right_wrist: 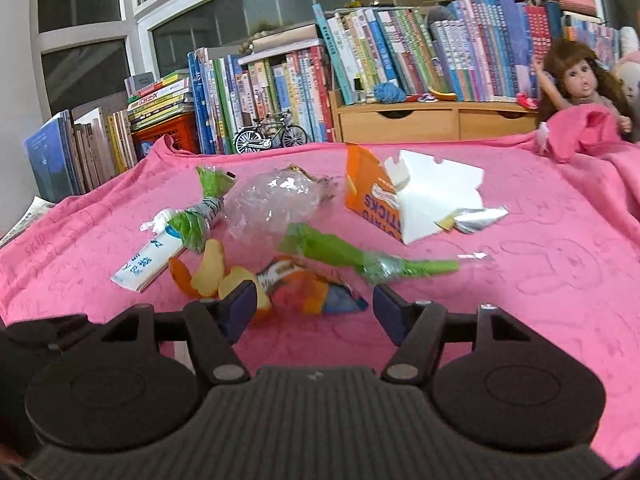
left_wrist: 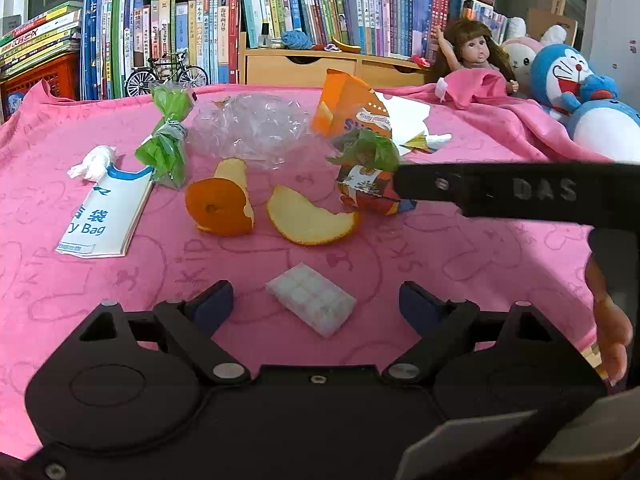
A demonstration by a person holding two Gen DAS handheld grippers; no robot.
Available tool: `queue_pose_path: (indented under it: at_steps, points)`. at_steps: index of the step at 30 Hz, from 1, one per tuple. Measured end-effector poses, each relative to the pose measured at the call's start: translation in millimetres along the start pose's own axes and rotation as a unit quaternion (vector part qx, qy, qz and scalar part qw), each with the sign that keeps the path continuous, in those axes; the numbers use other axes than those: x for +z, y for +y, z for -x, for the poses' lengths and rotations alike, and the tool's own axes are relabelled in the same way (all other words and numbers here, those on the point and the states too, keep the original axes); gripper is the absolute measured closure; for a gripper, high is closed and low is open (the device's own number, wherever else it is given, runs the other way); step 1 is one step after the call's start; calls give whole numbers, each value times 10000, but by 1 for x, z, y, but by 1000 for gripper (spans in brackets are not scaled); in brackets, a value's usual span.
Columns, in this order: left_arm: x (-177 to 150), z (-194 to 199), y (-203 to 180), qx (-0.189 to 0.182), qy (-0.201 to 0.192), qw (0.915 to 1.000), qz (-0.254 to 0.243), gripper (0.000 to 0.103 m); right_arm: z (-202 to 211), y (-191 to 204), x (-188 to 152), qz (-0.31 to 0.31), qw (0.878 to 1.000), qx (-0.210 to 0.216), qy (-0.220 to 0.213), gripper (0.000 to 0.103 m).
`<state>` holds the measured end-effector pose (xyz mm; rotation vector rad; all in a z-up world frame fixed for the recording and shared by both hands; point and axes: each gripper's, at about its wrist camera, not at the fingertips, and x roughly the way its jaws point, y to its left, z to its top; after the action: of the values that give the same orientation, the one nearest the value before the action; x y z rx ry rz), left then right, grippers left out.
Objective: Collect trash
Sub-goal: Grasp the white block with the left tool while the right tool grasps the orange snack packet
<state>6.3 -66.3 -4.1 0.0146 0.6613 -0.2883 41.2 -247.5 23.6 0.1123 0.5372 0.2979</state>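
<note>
Both grippers hung over a worktop draped in pink embossed cloth [left_wrist: 460, 248], with litter scattered across it. The left gripper [left_wrist: 316, 306] had its fingers apart around nothing, and a small white blister-style plastic pack [left_wrist: 311, 305] lay flat on the cloth between them, touching neither pad. The right gripper [right_wrist: 314, 306] likewise had its fingers apart and empty; a crumpled orange-and-blue snack wrapper [right_wrist: 308, 290] sat just beyond its tips, with a twisted green cellophane wrapper [right_wrist: 340, 254] lying behind that. Farther left lay two curved pieces of orange peel [left_wrist: 312, 220], a white-and-blue paper bag [left_wrist: 106, 216], a second green wrapper [left_wrist: 166, 140] and a crumpled clear plastic bag [left_wrist: 248, 128]; an orange cardboard snack box [right_wrist: 370, 196] stood at the far side. Judging by position, the step in hand was closing on the nearest pieces, the pack for the left and the snack wrapper for the right. To do it well, the left fingers should straddle the pack's short side and come low enough to catch its edges without pinching the cloth. The right should push a little farther so the wrapper's bulk sits between the pads, since crinkled film tends to slip from a shallow pinch. No bin was visible in either view.
</note>
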Motion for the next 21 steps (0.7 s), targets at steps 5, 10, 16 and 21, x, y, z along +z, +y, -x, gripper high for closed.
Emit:
queue_pose_path:
  at_steps: [5,10,16,21]
  points:
    - [0,-6,-1,79,-63,9999,-35,16,-23,-1,6,13,9999,22,161,27]
    - [0,-8,2,141,-119,9998,-50,26,-37,-1,4,36,9995,32,310,27]
    - [3,-4,9,76,-162,9998,70,56,-34,2,-2,73,9994,49,320,37]
    - [4,0,10,-8,-157,9998,96,59,-26,2,-2,134,9995,-46,269,43]
